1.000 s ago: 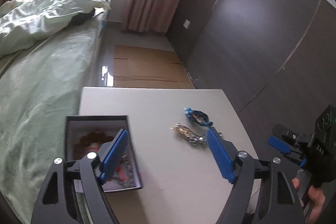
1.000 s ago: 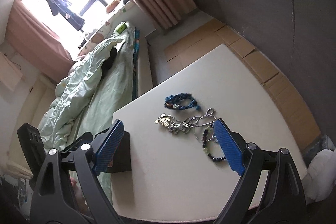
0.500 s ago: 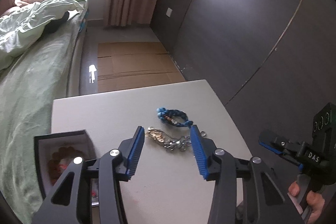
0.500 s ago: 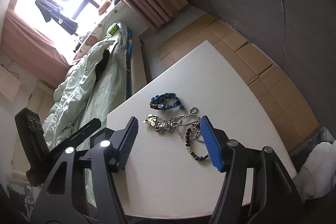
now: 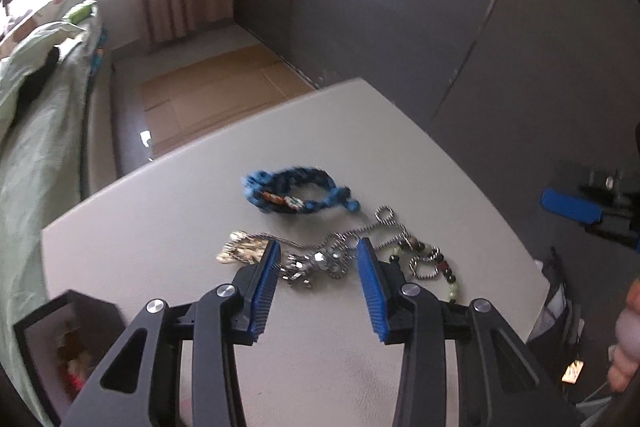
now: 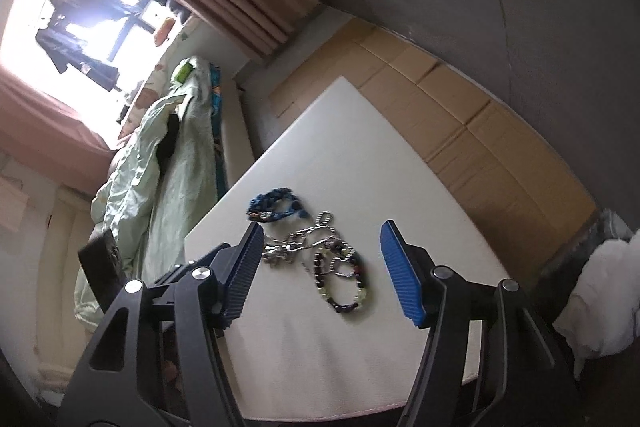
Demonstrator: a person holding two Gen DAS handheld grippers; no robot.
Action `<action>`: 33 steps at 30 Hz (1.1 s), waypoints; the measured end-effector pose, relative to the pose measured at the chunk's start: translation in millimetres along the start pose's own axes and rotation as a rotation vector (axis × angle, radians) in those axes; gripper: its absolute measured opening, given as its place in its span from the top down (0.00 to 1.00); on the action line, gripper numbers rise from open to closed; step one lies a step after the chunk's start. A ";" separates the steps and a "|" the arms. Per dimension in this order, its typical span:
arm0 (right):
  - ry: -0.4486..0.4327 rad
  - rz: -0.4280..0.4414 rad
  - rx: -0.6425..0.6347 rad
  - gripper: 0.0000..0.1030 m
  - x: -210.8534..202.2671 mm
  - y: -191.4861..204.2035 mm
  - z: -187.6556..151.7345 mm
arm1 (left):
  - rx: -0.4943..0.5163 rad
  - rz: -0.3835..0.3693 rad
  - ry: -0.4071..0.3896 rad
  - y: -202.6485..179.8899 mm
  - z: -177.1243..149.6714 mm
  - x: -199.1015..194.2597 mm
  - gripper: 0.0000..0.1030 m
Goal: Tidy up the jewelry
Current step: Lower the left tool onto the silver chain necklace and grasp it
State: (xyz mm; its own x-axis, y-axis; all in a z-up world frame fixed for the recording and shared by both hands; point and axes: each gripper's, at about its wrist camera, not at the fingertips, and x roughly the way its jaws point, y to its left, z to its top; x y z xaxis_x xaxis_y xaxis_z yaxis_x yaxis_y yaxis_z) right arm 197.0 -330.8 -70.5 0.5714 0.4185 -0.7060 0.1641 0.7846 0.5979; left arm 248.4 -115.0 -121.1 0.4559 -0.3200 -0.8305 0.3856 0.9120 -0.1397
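A blue braided bracelet (image 5: 298, 189), a silver chain necklace with a gold pendant (image 5: 312, 261) and a dark bead bracelet (image 5: 434, 267) lie together on the white table (image 5: 168, 227). My left gripper (image 5: 316, 253) is open, its blue pads either side of the silver chain, just above it. An open black jewelry box (image 5: 60, 343) with pieces inside sits at the table's left. In the right wrist view my right gripper (image 6: 320, 235) is open and empty over the chain (image 6: 298, 245) and bead bracelet (image 6: 342, 285); the blue bracelet (image 6: 276, 203) lies beyond.
A bed with a green duvet (image 6: 160, 155) runs along the table's left side. Flattened cardboard (image 6: 460, 115) covers the floor beyond the table. Dark wardrobe doors (image 5: 480, 27) stand to the right. A white bag (image 6: 600, 299) sits by the table's right edge.
My left gripper has swung right from the jewelry box to the silver chain and narrowed its opening. My right gripper has shifted slightly over the jewelry, staying open.
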 end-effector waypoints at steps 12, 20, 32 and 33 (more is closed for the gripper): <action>-0.011 0.001 0.010 0.40 -3.4 -6.1 6.9 | 0.112 0.018 0.028 -6.9 -1.7 43.8 0.64; -0.008 0.007 -0.007 0.40 2.0 -0.7 4.9 | 0.166 -0.024 0.001 -8.8 0.9 56.9 0.64; -0.005 0.023 -0.023 0.40 -0.4 2.8 2.0 | 0.109 -0.159 0.065 1.4 -14.9 48.5 0.64; -0.005 0.026 -0.024 0.40 -0.7 2.5 2.6 | 0.111 -0.156 0.065 -0.6 -16.2 47.3 0.64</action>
State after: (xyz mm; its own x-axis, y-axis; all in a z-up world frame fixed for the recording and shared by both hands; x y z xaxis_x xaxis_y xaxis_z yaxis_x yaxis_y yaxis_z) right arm 199.0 -330.3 -67.5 0.5791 0.4367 -0.6884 0.1299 0.7842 0.6068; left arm 256.7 -126.5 -169.0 0.3324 -0.4350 -0.8369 0.5353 0.8175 -0.2123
